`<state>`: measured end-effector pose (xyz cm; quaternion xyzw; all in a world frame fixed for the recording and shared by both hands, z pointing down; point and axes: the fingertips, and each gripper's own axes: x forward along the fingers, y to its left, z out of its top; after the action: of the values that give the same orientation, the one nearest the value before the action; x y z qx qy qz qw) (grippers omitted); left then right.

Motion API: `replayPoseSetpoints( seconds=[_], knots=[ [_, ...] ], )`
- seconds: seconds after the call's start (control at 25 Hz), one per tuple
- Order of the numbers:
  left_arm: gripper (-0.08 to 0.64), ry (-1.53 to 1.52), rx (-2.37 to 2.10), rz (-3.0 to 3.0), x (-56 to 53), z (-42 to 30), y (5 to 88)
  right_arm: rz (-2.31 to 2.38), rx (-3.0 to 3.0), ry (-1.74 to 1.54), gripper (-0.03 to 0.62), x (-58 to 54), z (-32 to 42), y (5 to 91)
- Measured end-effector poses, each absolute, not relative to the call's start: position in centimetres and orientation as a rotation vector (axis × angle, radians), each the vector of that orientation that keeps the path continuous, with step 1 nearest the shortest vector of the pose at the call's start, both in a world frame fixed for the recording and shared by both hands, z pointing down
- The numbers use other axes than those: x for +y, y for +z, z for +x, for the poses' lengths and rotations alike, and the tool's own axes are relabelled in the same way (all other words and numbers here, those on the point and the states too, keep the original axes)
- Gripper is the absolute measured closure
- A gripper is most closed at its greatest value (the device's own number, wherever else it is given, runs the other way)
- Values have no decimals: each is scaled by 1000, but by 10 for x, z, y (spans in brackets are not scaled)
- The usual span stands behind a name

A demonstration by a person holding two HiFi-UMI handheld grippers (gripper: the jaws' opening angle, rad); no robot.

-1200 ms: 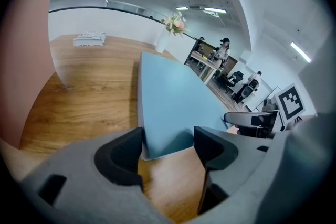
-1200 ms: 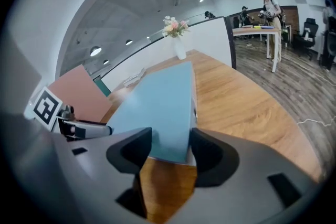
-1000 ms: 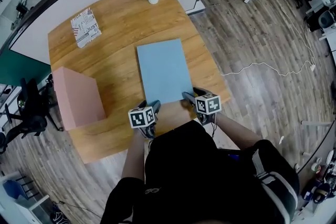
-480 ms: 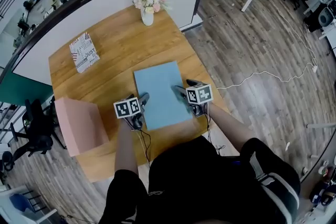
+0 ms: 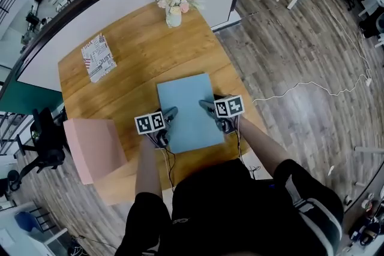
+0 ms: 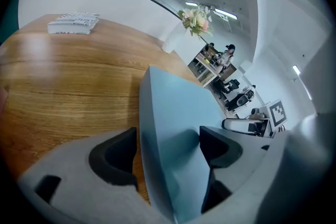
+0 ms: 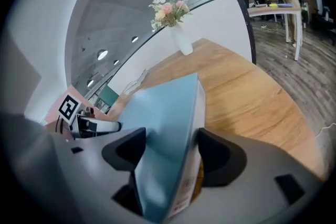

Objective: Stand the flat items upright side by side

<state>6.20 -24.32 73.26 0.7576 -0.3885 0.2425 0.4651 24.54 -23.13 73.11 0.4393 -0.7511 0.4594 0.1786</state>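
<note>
A flat light-blue box (image 5: 189, 111) lies on the wooden table (image 5: 132, 75), near its front edge. My left gripper (image 5: 170, 114) straddles its left edge and my right gripper (image 5: 208, 107) its right edge. In the left gripper view the box (image 6: 178, 113) runs between the jaws of that gripper (image 6: 168, 149), with a sliver of wood showing beside the left pad. In the right gripper view the box (image 7: 168, 113) fills most of the gap of that gripper (image 7: 170, 152). Both pairs of jaws have just been opening, with the box between them. A pink box (image 5: 96, 147) stands at the table's left corner.
A patterned book (image 5: 98, 57) lies flat at the far left of the table. A vase of flowers (image 5: 174, 12) stands at the far edge, against a white partition. An office chair (image 5: 45, 138) is left of the table, and a cable (image 5: 300, 90) lies on the floor at the right.
Both grippers have moved forward from the blue box's near edge to its two long sides, and their jaws stand wider. The blue box still lies flat.
</note>
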Motion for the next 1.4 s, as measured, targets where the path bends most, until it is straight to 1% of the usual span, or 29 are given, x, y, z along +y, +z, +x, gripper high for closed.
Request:
replayPoseSetpoints(
  seconds=[0.04,0.08,0.12,0.32,0.84,1.2,1.4],
  knots=[
    [181,593,-949,1864,-243,64,732,1242,-2130,1301,275,-232,244,731],
    [217,597,-950,1869,-243,65,732,1247,-2132,1297,275,-232,244,731],
    [209,607,-960,1876,-242,66,731,1255,-2132,1286,276,-231,243,730],
    [215,644,-1063,1945,-245,67,713,1327,-2164,1119,291,-237,241,708],
    [218,532,-1300,2314,-245,60,614,1509,-2399,615,293,-236,231,608],
    [218,486,-1451,2522,-230,56,567,1657,-2444,292,295,-216,225,559],
    [216,486,-1513,2577,-216,50,559,1727,-2444,225,295,-199,219,549]
  ],
)
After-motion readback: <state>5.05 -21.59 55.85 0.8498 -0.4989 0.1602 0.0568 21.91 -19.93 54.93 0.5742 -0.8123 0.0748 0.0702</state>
